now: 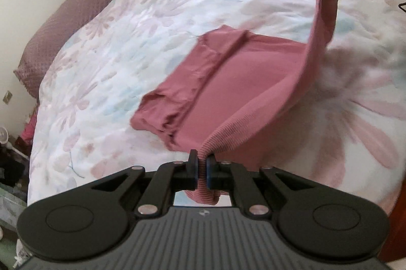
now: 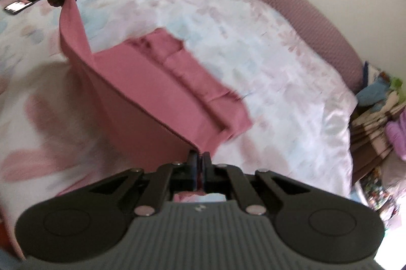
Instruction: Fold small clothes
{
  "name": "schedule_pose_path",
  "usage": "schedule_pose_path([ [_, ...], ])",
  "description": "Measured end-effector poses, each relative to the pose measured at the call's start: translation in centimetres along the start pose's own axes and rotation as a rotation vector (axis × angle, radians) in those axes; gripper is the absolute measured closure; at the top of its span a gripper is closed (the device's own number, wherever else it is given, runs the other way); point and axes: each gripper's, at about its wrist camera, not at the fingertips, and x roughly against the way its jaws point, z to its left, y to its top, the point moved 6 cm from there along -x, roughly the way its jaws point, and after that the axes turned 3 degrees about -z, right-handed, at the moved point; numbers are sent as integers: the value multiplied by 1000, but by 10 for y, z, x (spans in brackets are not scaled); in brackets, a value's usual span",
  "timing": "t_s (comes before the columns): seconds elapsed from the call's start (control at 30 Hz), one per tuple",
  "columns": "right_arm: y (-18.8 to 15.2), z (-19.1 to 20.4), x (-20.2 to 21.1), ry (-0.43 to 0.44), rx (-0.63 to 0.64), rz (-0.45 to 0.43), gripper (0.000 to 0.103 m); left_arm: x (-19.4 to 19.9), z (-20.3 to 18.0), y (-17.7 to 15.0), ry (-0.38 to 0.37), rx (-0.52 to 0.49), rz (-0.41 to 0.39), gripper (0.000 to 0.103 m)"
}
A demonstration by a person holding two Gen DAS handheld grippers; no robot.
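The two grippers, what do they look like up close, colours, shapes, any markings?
Both the left gripper and right gripper are matte black with angular linkage arms, silver rivets, and two round discs flanking a grey ribbed body bearing a small white logo. The left one's finger pads are edged blue. No cables or sleeves show.

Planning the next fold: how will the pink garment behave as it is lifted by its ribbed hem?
Probably floppy: the pink garment sags in a curve between the left gripper and the right gripper. Likely light, since two small pinches raise the hem. Its folded far part may drag and come undone on the floral duvet.
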Motion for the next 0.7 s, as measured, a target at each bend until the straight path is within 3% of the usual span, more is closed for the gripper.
schedule_pose_path([
  [0.13, 33, -40, -35, -27, -1, -11, 103, -29, 40, 21, -25, 39, 28, 98],
  [0.37, 71, -96, -125, -1, -46, 17, 103, -92, 105, 51, -43, 118, 64, 98],
  [0.53, 79, -122, -205, 17, -102, 68, 103, -158, 133, 56, -60, 134, 126, 98],
  [0.7, 72, -132, -279, 42, -181, 127, 103, -221, 151, 53, -92, 214, 158, 98],
])
